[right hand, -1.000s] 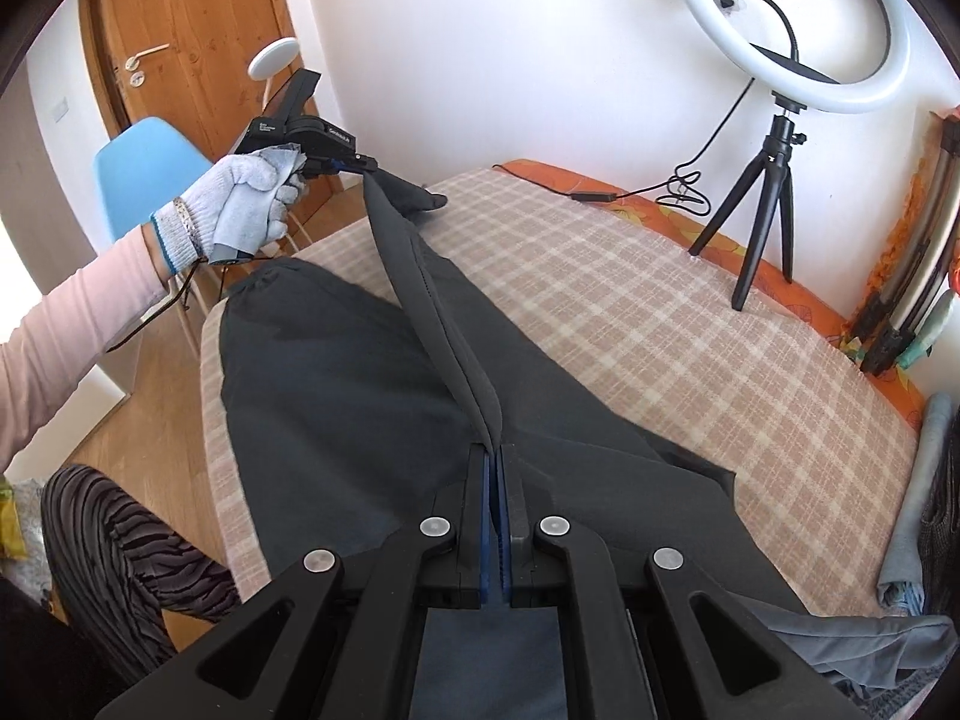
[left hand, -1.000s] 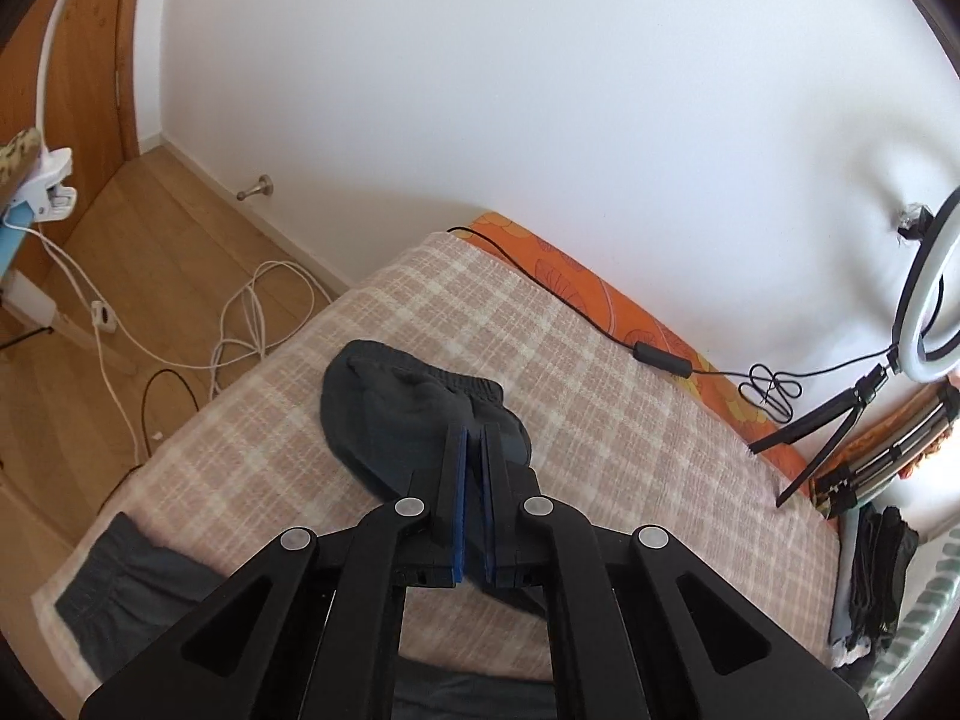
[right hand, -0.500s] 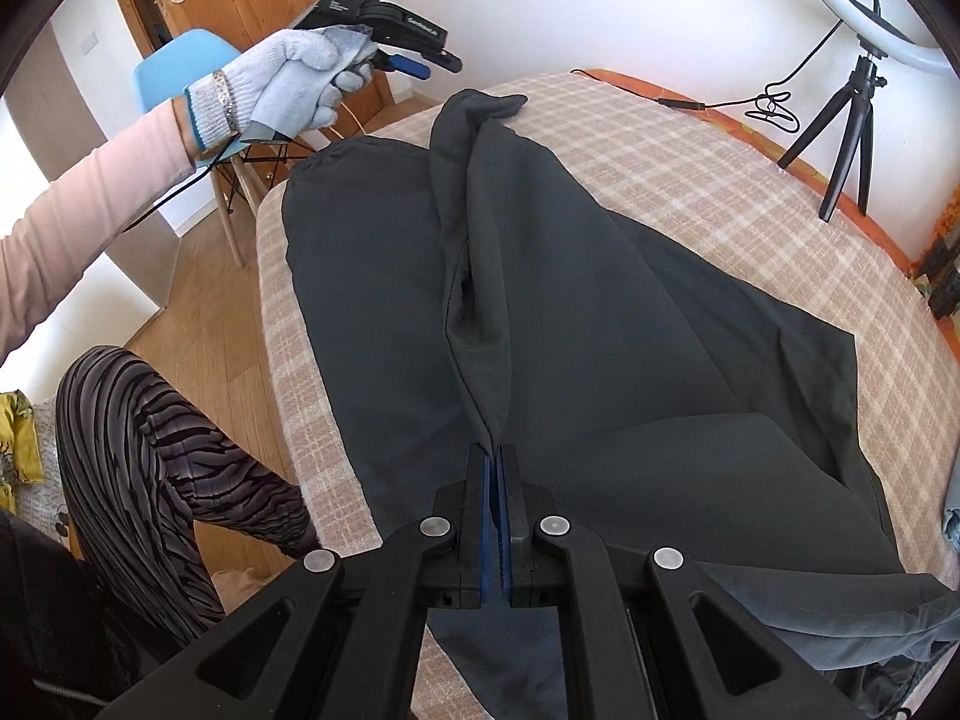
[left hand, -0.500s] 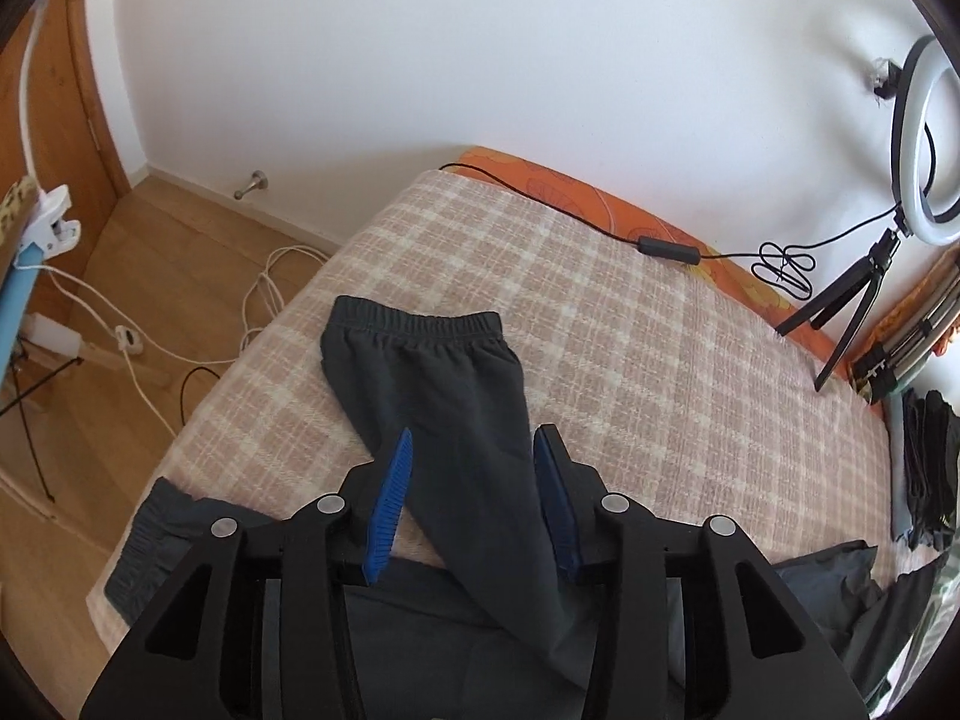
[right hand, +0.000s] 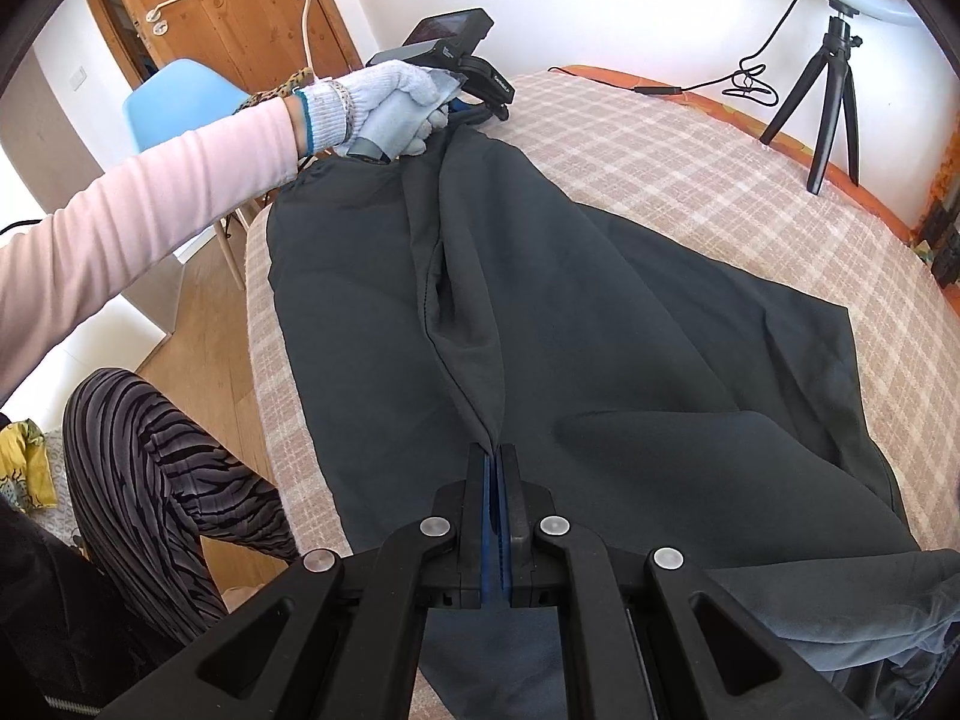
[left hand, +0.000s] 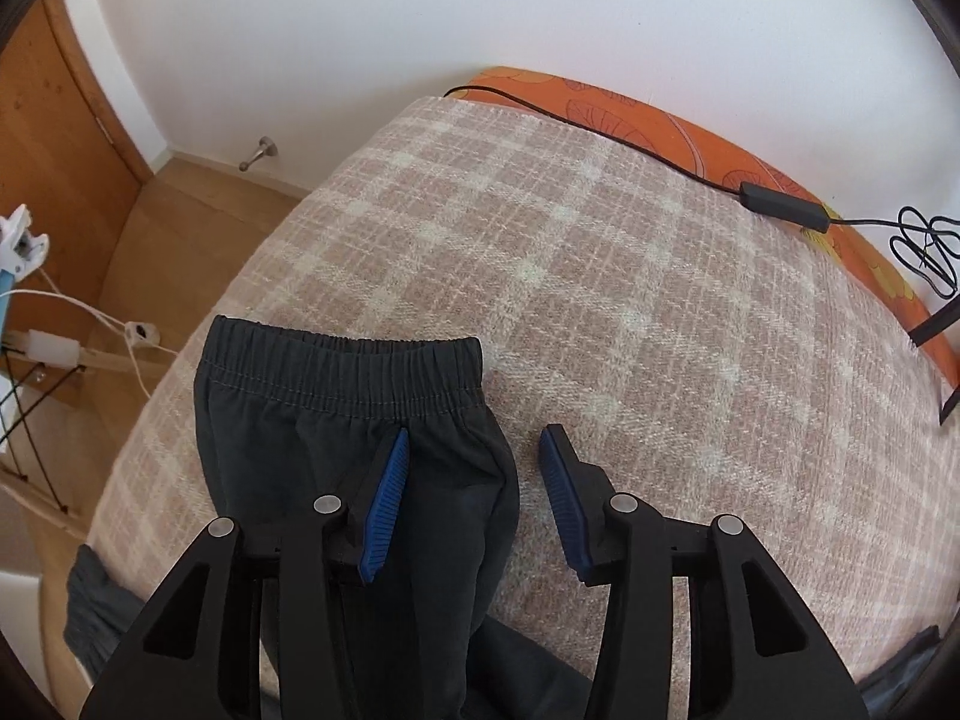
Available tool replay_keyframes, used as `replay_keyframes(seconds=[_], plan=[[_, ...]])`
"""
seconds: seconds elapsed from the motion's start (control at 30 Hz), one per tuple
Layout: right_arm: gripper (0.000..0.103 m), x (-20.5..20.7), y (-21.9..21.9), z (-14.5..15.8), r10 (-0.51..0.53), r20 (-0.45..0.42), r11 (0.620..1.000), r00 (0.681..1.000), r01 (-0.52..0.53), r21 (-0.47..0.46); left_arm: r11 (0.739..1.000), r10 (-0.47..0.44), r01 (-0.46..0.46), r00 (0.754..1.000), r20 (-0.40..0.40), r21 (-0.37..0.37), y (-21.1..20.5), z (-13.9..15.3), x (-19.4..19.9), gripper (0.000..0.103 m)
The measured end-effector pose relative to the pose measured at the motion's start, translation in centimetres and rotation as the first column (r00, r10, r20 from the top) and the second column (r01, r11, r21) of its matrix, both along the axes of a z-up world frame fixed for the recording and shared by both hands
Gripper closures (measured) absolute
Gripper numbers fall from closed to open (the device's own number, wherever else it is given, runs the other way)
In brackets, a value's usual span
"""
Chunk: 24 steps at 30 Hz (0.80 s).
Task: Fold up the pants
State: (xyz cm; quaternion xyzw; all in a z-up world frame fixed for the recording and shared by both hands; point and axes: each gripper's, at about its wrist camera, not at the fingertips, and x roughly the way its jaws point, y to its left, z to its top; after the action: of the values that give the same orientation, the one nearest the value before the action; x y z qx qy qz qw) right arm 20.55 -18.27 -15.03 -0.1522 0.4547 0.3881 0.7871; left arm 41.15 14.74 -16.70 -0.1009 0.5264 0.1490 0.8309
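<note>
- Below the left tool [left hand: 475, 450], on the checked blanket of the bed [left hand: 600, 276]: let go of the elastic cuff [left hand: 342, 372] that had been pinched a second before, and left it lying flat, hem edge away from the tool.
- Was opening the jaws at that moment, blue pads [left hand: 384, 510] spread and pressing on nothing; kept only the near-right part of the pants [left hand: 336, 480] leg under the gap, loose.
- Ahead of the right tool [right hand: 493, 462]: held on as before, pads pressed together on a raised fold of the dark fabric, with a ridge running from the tips toward the gloved hand [right hand: 384, 108] at the far end.
- Had lowered that ridge over the last second, from taut in the air to resting on the rest of the garment.
- Judged from this: leg brought across and laid over, so the lengthwise fold looked nearly set; still needed the right tool's release and some smoothing, then the crosswise folds.
- Found the pants spread over the near half of the bed, waist end beneath the right tool, one edge hanging over the side by the person's striped leg.
- Read no brand or label on the garment or blanket.
- Made out small white print on the body of the left tool in the right wrist view, too small to read.
- Saw no writing on the tripod [right hand: 834, 90] or the cable switch [left hand: 780, 204].
</note>
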Motion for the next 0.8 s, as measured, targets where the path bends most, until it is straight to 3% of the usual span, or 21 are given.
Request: replay_keyframes(seconds=[0.1,0.13,0.17,0.33,0.53,0.6,0.7,0.8], plan=[[0.103,0.5,-0.4,0.2,-0.021,0.008,1.000,1.000,0.020,0.009,1.000,0.001,-0.001,1.000,0.011,0.008,0.6,0.1,0.1,0.078],[0.103,0.7,-0.6,0.3,-0.030,0.014,0.999,0.999,0.030,0.011,1.000,-0.001,0.001,1.000,0.015,0.017,0.9,0.3,0.1,0.094],[0.103,1.0,-0.8,0.4,-0.041,0.019,0.999,0.999,0.041,0.012,1.000,0.002,-0.003,1.000,0.027,0.009,1.3,0.5,-0.1,0.097],[0.103,2.4,-1.9,0.9,-0.107,0.059,0.994,0.992,0.107,0.001,0.990,0.074,-0.054,0.987,0.146,-0.133,4.9,3.5,-2.2,0.099],[0.103,2.9,-2.2,3.1,-0.161,0.138,0.987,0.977,0.162,0.006,0.984,0.102,-0.056,0.956,0.276,-0.172,8.4,10.0,-7.9,0.100],[0.103,2.3,-2.2,4.3,-0.167,0.172,0.986,0.971,0.167,0.014,0.973,0.135,-0.065,0.938,0.318,-0.220,10.0,11.5,-10.2,0.100],[0.103,0.4,-2.2,5.7,-0.156,0.185,0.988,0.970,0.154,0.025,0.970,0.137,-0.050,0.922,0.362,-0.239,11.8,11.9,-14.1,0.100],[0.103,-2.5,-1.4,5.4,-0.104,0.190,0.993,0.976,0.111,-0.031,0.956,0.171,-0.068,0.920,0.352,-0.286,13.3,9.4,-18.1,0.100]])
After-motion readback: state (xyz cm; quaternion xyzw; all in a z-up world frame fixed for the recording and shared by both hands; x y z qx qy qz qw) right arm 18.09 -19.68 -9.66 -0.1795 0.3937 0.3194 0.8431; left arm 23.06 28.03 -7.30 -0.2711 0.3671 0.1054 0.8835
